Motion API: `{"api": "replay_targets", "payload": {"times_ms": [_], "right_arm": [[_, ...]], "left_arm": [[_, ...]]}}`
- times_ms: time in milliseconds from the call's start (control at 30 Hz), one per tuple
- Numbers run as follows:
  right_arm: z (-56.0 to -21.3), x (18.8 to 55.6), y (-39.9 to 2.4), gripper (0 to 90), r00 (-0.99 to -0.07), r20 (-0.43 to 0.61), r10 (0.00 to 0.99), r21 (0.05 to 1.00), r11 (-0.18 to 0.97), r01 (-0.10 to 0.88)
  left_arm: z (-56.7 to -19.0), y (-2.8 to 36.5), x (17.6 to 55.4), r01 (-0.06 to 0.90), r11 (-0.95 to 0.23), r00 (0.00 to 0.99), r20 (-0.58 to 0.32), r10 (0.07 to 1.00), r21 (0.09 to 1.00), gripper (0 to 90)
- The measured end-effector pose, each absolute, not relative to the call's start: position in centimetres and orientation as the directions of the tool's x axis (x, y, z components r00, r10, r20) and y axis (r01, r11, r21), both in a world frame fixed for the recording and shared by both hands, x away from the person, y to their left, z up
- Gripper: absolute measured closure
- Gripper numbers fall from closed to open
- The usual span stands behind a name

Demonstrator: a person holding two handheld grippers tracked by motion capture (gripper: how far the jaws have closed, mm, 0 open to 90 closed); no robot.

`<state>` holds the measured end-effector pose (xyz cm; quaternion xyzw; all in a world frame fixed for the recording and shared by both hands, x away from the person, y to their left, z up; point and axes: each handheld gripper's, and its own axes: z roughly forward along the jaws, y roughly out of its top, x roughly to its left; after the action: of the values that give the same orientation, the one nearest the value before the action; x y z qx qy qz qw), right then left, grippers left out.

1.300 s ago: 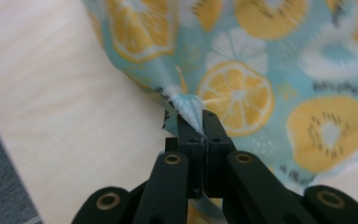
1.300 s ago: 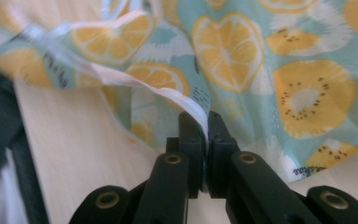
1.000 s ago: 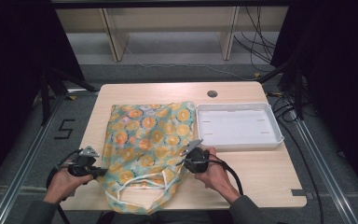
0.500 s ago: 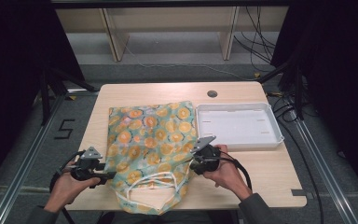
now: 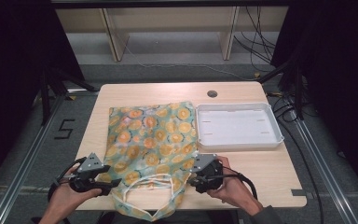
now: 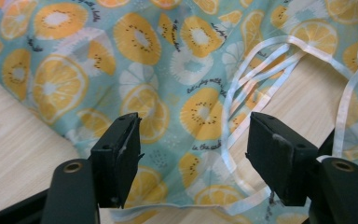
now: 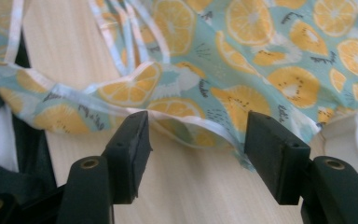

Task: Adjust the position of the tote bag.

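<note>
Both my jaws let go, fruit-print bag flat on the table

My left gripper [image 6: 193,161] has just been opening and stands wide, with the bag [image 5: 151,140] below its pads but unpinched; my right gripper [image 7: 196,154] has likewise just opened, parted at the bag's hem, gripping nothing. The bag lies spread on the wooden table [image 5: 135,93], its white handles [image 5: 147,184] looped near the front edge between my hands, with the white tray [image 5: 237,140] just beside it.

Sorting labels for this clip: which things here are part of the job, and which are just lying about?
In the job:
- teal fabric bag with orange-slice print and white handles
- left claw, open
- right claw, open

Lying about:
- white rectangular plastic tray
</note>
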<state>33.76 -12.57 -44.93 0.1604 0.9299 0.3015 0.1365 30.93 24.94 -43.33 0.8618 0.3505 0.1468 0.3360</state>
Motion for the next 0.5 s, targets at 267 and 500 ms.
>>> {"api": "replay_targets", "payload": {"times_ms": [267, 500], "right_arm": [[-45.6, 33.2, -12.2, 41.1, -0.943, -0.095, 0.318, 0.641, 0.744, 0.186], [-46.7, 32.8, -11.0, 39.6, -0.970, 0.010, 0.243, 0.664, 0.724, 0.188]], "left_arm": [[-43.3, 25.1, 31.2, 0.509, -0.522, 0.704, 0.018, 0.710, 0.684, 34.2], [-43.5, 25.2, 31.2, 0.522, -0.510, 0.703, -0.006, 0.712, 0.684, 34.2]]}}
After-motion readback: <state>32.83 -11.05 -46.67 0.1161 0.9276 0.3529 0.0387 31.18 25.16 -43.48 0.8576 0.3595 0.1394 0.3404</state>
